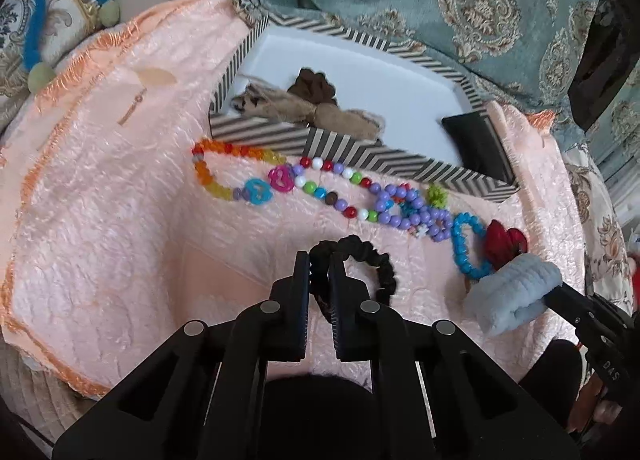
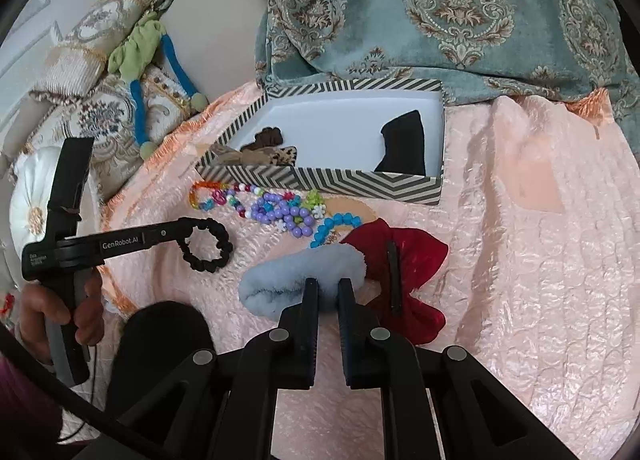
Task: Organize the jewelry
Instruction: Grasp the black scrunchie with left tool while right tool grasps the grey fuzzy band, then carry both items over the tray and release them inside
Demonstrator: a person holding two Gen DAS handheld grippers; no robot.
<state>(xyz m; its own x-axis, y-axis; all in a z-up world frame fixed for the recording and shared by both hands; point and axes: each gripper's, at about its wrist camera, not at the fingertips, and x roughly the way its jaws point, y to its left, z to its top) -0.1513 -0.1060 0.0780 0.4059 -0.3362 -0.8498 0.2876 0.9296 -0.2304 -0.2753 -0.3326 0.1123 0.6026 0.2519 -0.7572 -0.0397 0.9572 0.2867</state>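
My left gripper (image 1: 320, 260) had its fingers pinched narrow on one black scrunchie (image 1: 372, 264), its loop resting on the peach bedspread (image 1: 120, 219) near the front edge. My right gripper (image 2: 328, 288) had its fingers closed on one pale blue fluffy scrunchie (image 2: 300, 276), which touched one red velvet bow (image 2: 416, 256). Between these and the one striped box (image 2: 340, 179) lay a row of bead bracelets: one orange-yellow (image 1: 216, 175), one multicolour (image 1: 340, 191), one purple cluster (image 1: 412, 211), one turquoise (image 1: 464, 248). Inside the box lay three pieces: one brown scrunchie (image 1: 316, 85), one tan furry tie (image 1: 320, 111), one black item (image 2: 404, 143) in its right corner.
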